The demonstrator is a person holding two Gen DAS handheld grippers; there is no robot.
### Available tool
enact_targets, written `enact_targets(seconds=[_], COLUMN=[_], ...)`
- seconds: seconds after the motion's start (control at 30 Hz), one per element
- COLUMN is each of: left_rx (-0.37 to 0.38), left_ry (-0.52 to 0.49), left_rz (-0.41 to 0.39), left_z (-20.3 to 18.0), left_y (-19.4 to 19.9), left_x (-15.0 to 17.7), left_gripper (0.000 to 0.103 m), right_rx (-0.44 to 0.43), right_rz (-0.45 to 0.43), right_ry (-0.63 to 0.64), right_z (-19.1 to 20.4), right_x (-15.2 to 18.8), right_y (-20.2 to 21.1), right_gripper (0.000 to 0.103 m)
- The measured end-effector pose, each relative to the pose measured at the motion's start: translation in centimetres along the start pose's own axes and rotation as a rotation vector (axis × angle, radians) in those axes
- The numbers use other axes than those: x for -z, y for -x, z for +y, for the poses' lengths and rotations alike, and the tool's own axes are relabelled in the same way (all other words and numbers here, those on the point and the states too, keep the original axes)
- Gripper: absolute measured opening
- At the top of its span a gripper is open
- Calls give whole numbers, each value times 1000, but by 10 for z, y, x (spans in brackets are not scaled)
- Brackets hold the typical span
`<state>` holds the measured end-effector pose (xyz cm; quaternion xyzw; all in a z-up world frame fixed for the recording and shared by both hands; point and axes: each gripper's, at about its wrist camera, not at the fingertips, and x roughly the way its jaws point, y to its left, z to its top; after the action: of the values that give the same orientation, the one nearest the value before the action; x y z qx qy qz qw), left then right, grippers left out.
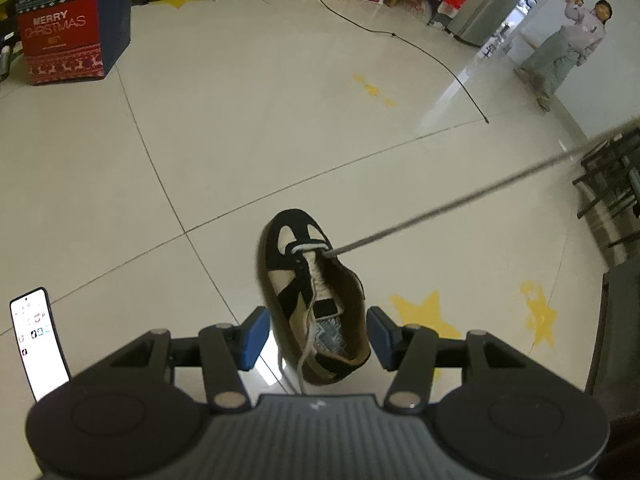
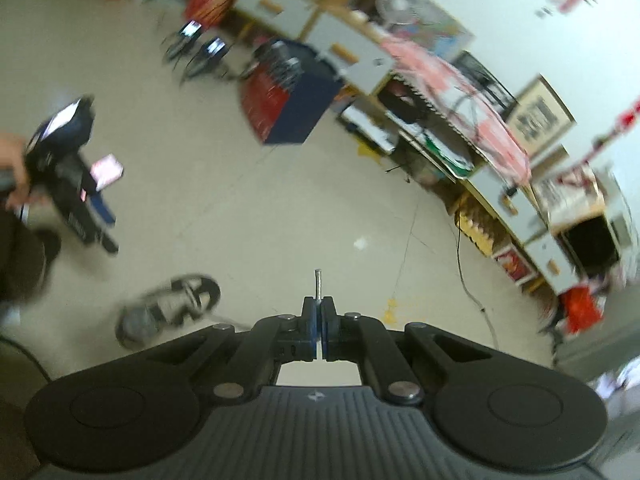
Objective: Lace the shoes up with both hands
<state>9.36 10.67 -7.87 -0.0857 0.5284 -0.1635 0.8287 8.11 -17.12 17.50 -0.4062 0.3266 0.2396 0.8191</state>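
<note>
A black and cream shoe (image 1: pixel 304 280) lies on the tiled floor, toe pointing away. My left gripper (image 1: pixel 317 318) hangs open above its heel, the blue pads (image 1: pixel 253 338) apart from its sides. A grey lace (image 1: pixel 460 196) runs taut from a front eyelet up to the right edge. The other lace end (image 1: pixel 305 354) trails loose over the heel. In the right wrist view my right gripper (image 2: pixel 319 308) is shut on the lace tip (image 2: pixel 318 282), which sticks out past the pads. The blurred shoe (image 2: pixel 168 310) lies low left there, under the hand-held left gripper (image 2: pixel 64 184).
A Christmas gift box (image 1: pixel 64 28) stands far left. A black cable (image 1: pixel 440 64) crosses the floor. A person (image 1: pixel 568 48) stands far right, near dark furniture (image 1: pixel 612 184). Yellow star stickers (image 1: pixel 424 312) mark the tiles. Cluttered cabinets (image 2: pixel 500 184) line the wall.
</note>
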Motion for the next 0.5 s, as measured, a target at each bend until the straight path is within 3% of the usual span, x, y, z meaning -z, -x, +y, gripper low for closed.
enact_targets(seconds=[0.2, 0.5], left_rx=[-30, -18], left_ry=[-84, -164], left_rz=[33, 38], left_z=[-12, -27], left_y=[-9, -10], left_x=[0, 2], left_gripper=[57, 59], right_rx=[8, 2], right_rz=[49, 37], right_ry=[81, 61], right_z=[2, 9], right_x=[-3, 0], right_y=[3, -3], right_gripper=[3, 3])
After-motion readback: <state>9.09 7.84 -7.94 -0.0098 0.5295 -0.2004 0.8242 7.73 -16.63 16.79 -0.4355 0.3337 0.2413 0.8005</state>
